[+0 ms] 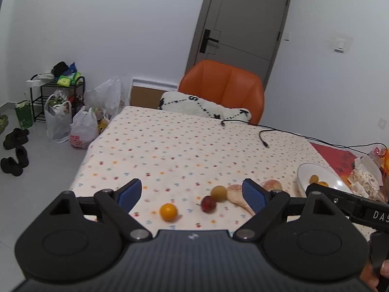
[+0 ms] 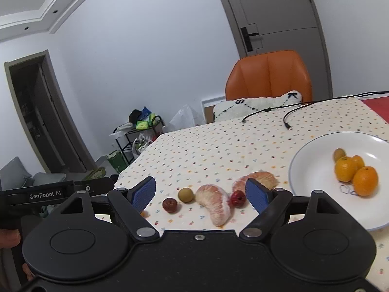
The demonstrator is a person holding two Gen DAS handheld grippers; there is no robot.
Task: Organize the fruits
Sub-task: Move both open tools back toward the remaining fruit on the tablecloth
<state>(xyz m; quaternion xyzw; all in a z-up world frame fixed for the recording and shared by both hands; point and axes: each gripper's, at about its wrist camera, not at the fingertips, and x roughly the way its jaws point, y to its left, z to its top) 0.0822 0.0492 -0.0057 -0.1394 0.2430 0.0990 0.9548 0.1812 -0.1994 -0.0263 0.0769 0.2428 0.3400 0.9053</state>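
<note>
Where left tongs (image 1: 192,194) gape, pomelo segment (image 1: 237,196) half hidden

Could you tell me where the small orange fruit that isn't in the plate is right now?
In the left wrist view the small orange fruit lies on the dotted tablecloth, apart and left of the dark red fruit.

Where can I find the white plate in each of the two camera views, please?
Left wrist view: the white plate sits at the right edge, on the tablecloth, partly behind the right gripper's black body.
Right wrist view: the plate fills the right side, with small orange fruits in it.
Shared landmark: the orange chair behind the table.
</note>
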